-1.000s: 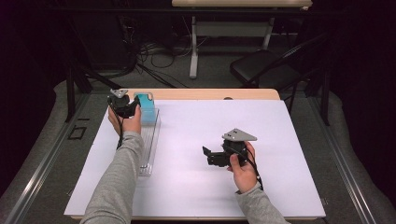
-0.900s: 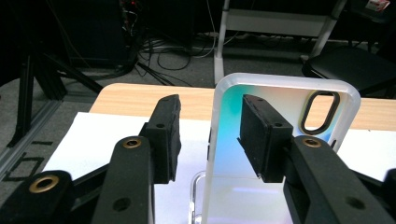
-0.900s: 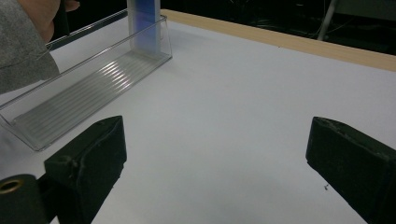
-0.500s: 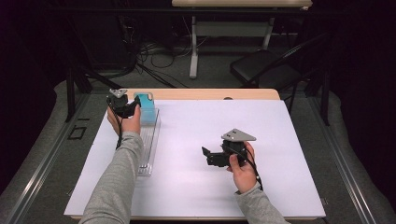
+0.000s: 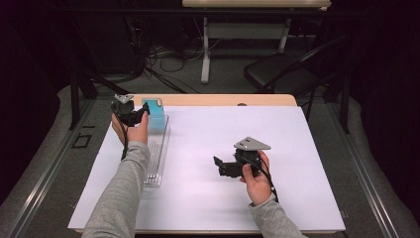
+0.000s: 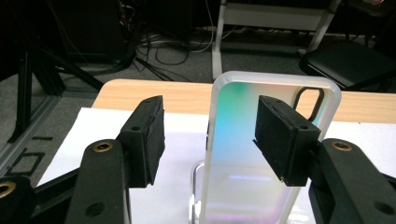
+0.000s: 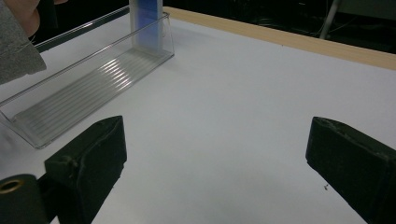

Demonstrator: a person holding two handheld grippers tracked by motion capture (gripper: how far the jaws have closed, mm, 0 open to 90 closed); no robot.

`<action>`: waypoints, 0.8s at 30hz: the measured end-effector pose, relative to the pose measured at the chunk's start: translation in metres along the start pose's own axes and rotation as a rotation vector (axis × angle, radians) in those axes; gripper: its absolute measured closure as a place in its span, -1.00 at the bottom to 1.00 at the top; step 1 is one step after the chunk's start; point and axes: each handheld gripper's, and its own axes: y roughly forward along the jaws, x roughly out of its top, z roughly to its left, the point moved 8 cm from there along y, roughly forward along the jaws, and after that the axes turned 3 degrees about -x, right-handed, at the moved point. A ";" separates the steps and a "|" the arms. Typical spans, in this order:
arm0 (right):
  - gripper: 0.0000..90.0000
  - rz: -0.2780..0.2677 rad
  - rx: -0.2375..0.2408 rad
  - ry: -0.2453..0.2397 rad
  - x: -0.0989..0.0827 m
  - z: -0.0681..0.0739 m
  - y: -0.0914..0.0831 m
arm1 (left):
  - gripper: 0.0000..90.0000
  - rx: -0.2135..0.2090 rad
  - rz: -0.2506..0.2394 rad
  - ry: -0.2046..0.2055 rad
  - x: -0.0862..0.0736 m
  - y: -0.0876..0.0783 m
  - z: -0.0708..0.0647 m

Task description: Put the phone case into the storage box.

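Left hand-held gripper (image 6: 210, 140) just opening, released around one phone case (image 6: 261, 154); right hand-held gripper (image 7: 215, 168) released; one clear tray (image 7: 88, 88)

White mat (image 5: 208, 198) centre open; clear rack (image 5: 157, 148), upright phone case (image 5: 154, 115) block left edge.

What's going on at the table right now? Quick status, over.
Left gripper jaws just opening, pads clear of the phone case. Case standing upright at the far end of the clear tray. Right gripper open over bare white tabletop. Nothing in the way.
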 end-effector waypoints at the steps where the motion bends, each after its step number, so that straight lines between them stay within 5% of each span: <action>1: -0.89 0.004 0.000 0.001 0.000 0.000 0.000 | -0.05 0.003 0.004 0.006 0.000 -0.001 -0.001; 8: -0.89 0.007 -0.001 -0.004 -0.001 0.000 0.000 | -0.09 0.013 0.005 0.027 0.002 -0.006 -0.002; 19: -0.88 0.007 -0.001 -0.010 -0.001 0.002 0.001 | -0.05 -0.047 0.036 0.032 0.002 -0.011 -0.007; 24: -0.88 0.007 -0.002 -0.010 -0.001 0.001 0.001 | -0.11 -0.039 0.046 0.032 0.001 -0.014 -0.007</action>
